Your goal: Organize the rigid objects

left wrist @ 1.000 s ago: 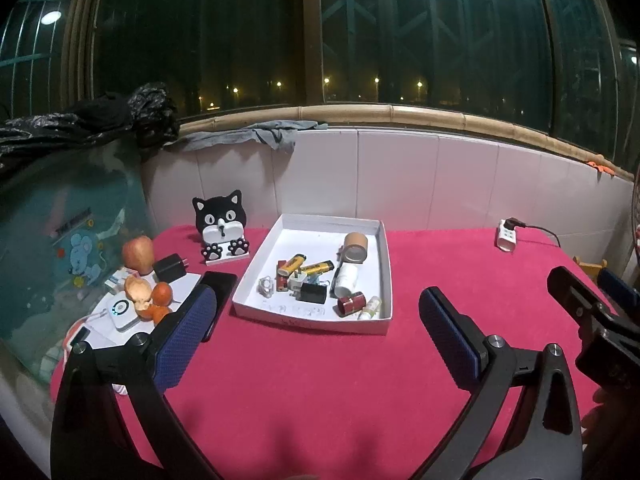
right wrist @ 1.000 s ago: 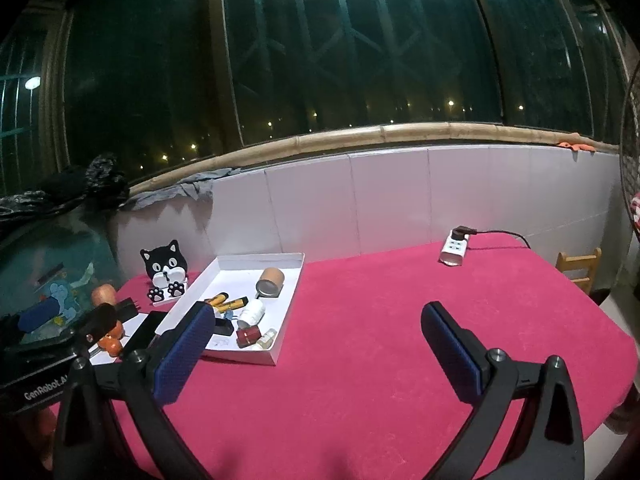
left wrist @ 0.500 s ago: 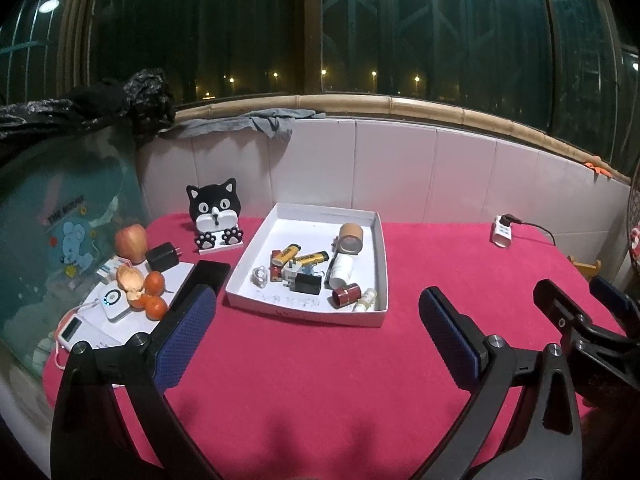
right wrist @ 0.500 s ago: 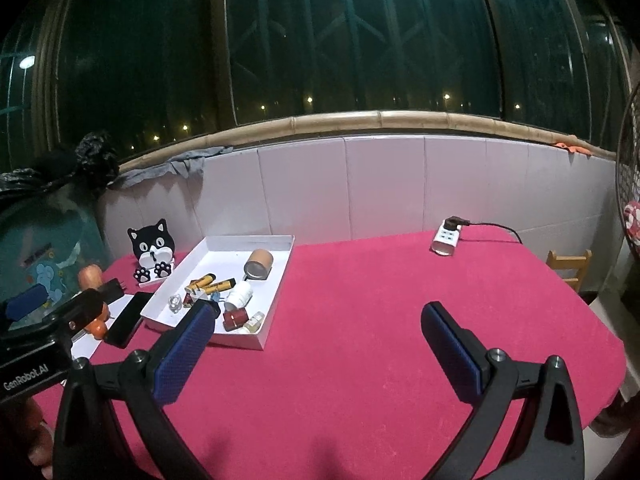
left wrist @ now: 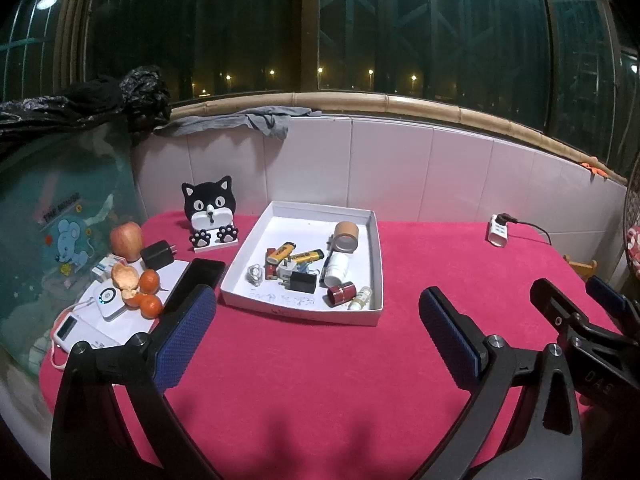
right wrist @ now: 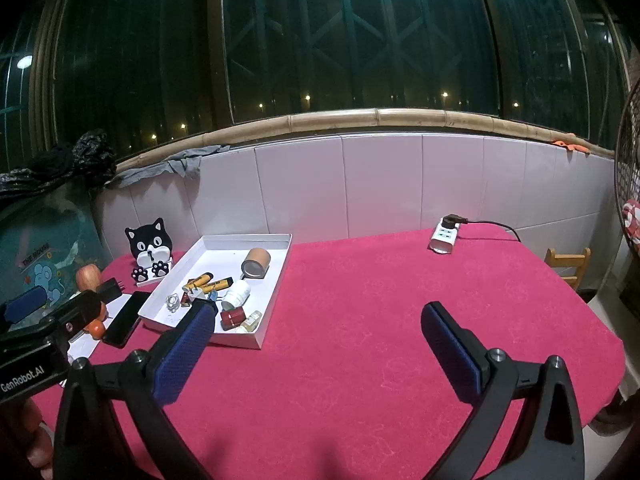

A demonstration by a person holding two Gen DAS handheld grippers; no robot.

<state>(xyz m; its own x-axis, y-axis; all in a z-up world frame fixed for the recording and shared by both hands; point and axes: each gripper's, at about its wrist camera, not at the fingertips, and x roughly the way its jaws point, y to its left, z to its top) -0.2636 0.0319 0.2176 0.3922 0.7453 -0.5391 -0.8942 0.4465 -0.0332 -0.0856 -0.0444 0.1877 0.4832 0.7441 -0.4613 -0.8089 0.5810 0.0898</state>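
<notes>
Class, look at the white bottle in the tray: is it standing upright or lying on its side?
On its side. The white bottle lies flat on the floor of the tray.

Dim indoor light is falling from above onto the red tablecloth (left wrist: 320, 360), leaving soft dark shadows along its near edge. The window (right wrist: 360, 40) is showing night, with small street lamps glowing as points. A ceiling lamp's reflection (left wrist: 47, 1) is glaring at upper left. Fisheye distortion is bending the bamboo sill (right wrist: 360, 118) and darkening the corners. The white tray (left wrist: 374, 240) is looking sharp, fine detail slightly grainy.
</notes>
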